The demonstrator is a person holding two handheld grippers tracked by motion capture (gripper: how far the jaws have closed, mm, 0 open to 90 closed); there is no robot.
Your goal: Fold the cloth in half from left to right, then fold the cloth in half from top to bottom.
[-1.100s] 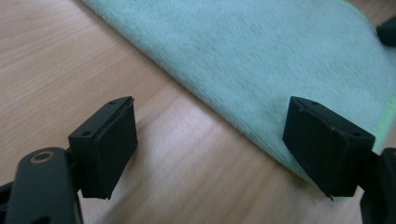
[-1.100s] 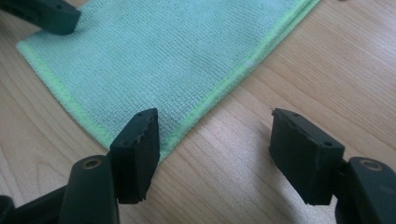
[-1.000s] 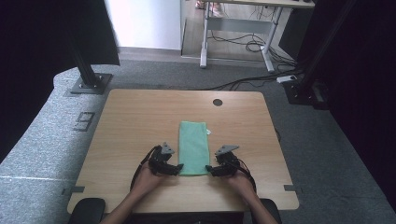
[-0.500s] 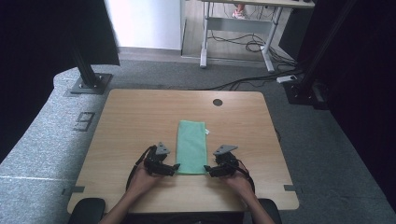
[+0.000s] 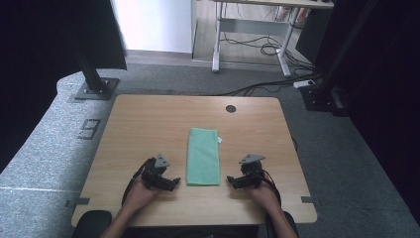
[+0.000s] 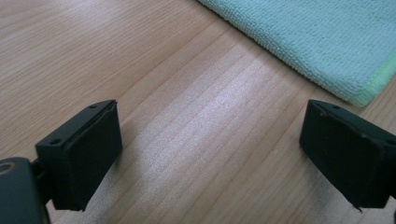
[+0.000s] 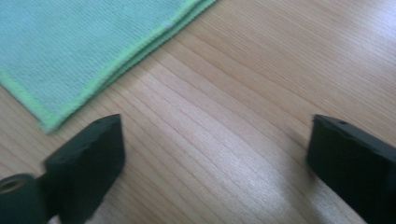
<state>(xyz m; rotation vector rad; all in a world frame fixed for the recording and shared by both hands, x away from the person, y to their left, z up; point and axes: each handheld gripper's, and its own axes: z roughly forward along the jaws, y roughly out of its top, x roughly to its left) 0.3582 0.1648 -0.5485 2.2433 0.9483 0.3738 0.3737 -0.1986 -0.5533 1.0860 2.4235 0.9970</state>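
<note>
We flank the folded green cloth (image 5: 203,156) w/ L gripper (image 5: 172,182) & R gripper (image 5: 231,179), jaws just spread, empty; best pinch near corners evenly.

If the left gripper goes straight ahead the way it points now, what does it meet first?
Probably the green cloth. The open left gripper faces bare table first, then the cloth's near corner; depth is unclear.
</note>
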